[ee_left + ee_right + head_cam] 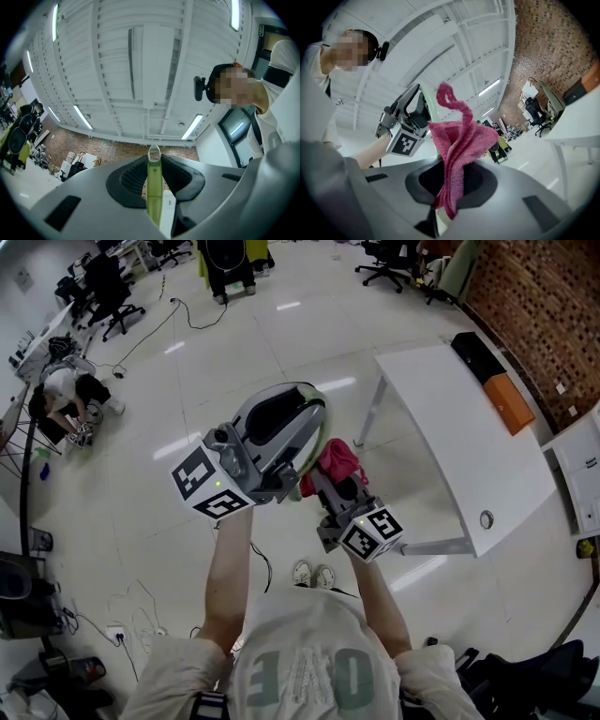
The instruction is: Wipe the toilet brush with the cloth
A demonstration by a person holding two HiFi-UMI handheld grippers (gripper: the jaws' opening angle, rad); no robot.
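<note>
floor, head view: glossy white floor (pixel 187 381) far below me, a white counter (pixel 450 427) off to the right, a brick wall (pixel 544 306) beyond it.
grippers, head view: left gripper (pixel 302 427) and right gripper (pixel 328 479) hang close together, high above the floor.
brush, left gripper view: my fingers are clenched on the thin green toilet brush handle (pixel 153 187), which stands upright between them against the ceiling (pixel 140 56). i can't see the bristle head.
cloth, right gripper view: my fingers are clenched on the pink cloth (pixel 457 150), bunched and sticking up. the handle runs just behind it, and i cannot tell if they touch.
handling, brush: i judge it light, stiff, smooth plastic that could twist in a pinch. a grip low on the shaft leaves length free to wipe.
handling, cloth: soft, limp terry with good grip. i'd hold a thick fold so a loose flap can wrap the shaft.
</note>
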